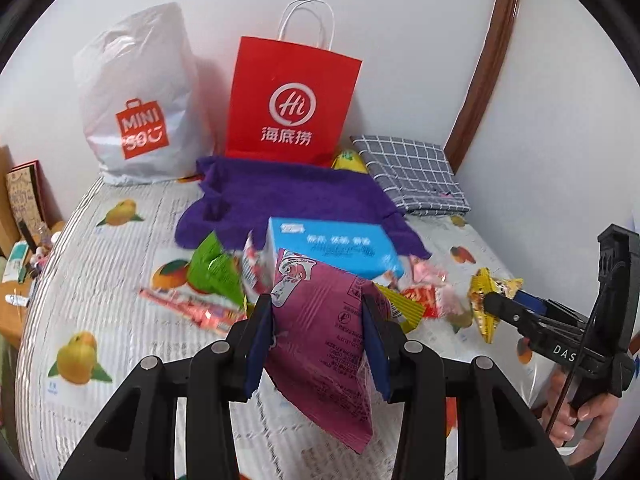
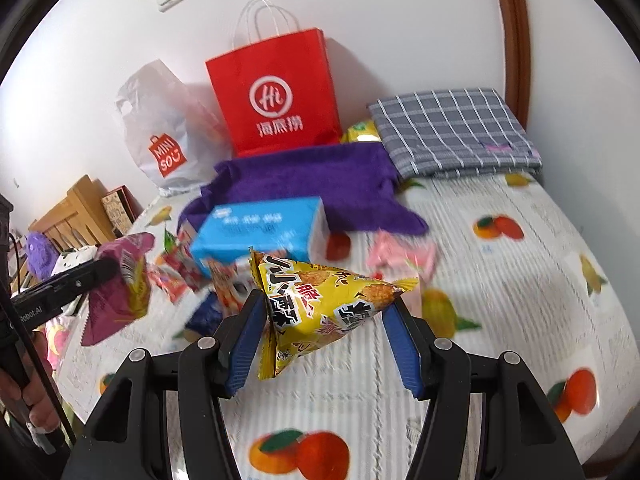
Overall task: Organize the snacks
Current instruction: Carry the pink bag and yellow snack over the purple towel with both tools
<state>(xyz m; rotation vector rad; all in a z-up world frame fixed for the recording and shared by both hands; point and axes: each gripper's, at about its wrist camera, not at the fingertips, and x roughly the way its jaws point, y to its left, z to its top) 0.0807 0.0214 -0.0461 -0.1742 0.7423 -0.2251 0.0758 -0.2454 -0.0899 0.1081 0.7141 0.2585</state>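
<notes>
Purple packet (image 1: 320, 320); yellow packet (image 2: 324, 304)

You get bright, even room light with soft shadows right of the red paper bag (image 1: 291, 100) on the white wall (image 1: 400, 20). Loose snack packets (image 2: 180, 276) beyond the jaws are motion-blurred; the close pads stay sharper. Fisheye bends the edges, corners black.

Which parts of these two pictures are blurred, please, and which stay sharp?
Left wrist view: the green packet and pink wrappers smear, while the purple packet stays sharp. Right wrist view: the blue box blurs, the yellow packet less so.
</notes>
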